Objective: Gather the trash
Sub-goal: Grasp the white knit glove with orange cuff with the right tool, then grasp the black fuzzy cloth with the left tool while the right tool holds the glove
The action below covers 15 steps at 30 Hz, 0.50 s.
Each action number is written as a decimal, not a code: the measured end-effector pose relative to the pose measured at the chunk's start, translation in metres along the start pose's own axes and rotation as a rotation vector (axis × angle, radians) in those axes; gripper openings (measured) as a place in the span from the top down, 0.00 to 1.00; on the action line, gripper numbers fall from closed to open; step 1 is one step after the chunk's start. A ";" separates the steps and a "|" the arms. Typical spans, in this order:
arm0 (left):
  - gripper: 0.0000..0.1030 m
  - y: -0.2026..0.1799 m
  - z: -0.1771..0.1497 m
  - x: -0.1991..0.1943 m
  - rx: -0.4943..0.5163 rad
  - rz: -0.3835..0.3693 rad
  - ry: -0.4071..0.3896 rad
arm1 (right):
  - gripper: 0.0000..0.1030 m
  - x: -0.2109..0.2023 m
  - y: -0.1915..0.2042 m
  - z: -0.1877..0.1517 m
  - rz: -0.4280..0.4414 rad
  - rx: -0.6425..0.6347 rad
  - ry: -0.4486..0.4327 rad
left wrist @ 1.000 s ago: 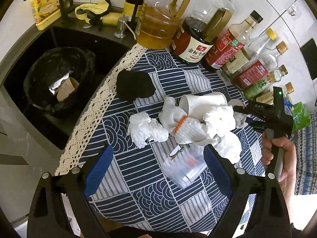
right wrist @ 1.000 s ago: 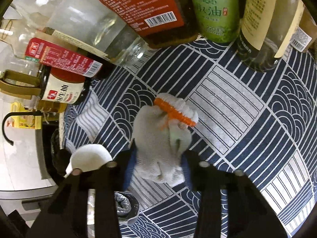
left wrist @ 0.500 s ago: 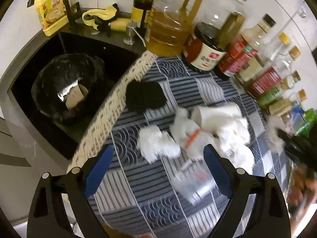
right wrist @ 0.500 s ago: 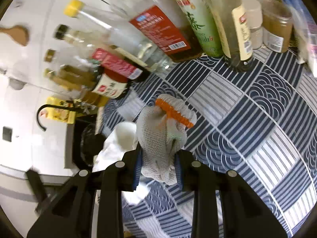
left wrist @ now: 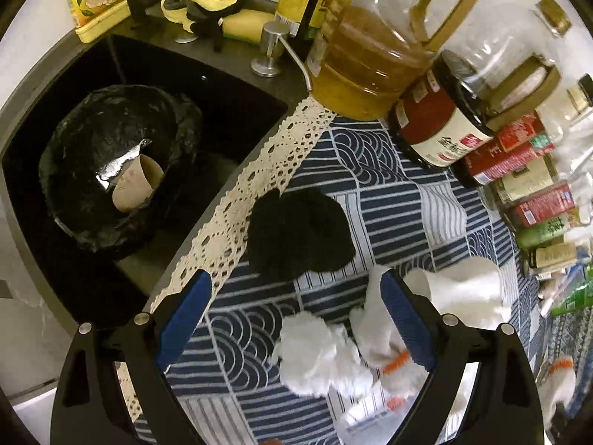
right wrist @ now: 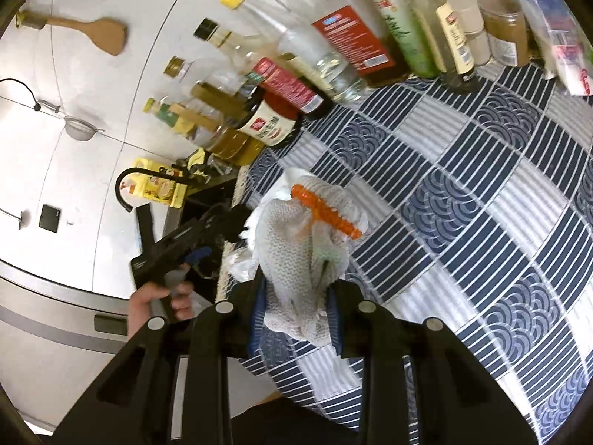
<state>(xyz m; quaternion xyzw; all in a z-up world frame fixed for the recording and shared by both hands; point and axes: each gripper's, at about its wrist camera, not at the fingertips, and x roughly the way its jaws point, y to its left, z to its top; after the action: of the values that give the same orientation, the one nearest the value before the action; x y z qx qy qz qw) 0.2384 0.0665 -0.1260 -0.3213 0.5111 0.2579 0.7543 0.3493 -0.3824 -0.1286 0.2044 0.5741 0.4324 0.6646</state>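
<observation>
While the right gripper (right wrist: pixel 296 307) pinches a white knit glove (right wrist: pixel 311 256) with an orange cuff between its pads, lifted clear of the blue patterned cloth (right wrist: pixel 481 204), presumably to carry it off as trash, the left gripper (left wrist: pixel 296 307) hangs with its jaws spread wide and empty. Between and just ahead of those jaws lie a crumpled tissue (left wrist: pixel 307 356) and a black wad (left wrist: pixel 300 233). Beyond its left jaw, a black-lined bin (left wrist: pixel 111 170) in the sink already holds a brown paper cup (left wrist: pixel 137 183).
</observation>
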 end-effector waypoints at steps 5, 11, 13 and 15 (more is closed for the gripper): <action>0.13 -0.005 0.014 0.018 0.031 0.018 0.011 | 0.71 0.015 0.023 -0.008 -0.006 -0.010 0.022; 0.24 -0.014 0.020 0.040 0.108 0.072 0.039 | 0.71 0.026 0.046 -0.018 -0.033 -0.023 0.018; 0.32 -0.016 0.021 0.041 0.123 0.048 0.038 | 0.71 0.031 0.050 -0.022 -0.041 -0.015 0.018; 0.34 -0.018 0.021 0.041 0.141 0.042 0.033 | 0.71 0.035 0.056 -0.026 -0.051 -0.009 0.013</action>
<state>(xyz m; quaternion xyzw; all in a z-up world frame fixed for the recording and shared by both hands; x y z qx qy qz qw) 0.2782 0.0723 -0.1545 -0.2610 0.5470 0.2316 0.7610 0.3046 -0.3301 -0.1129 0.1841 0.5815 0.4194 0.6724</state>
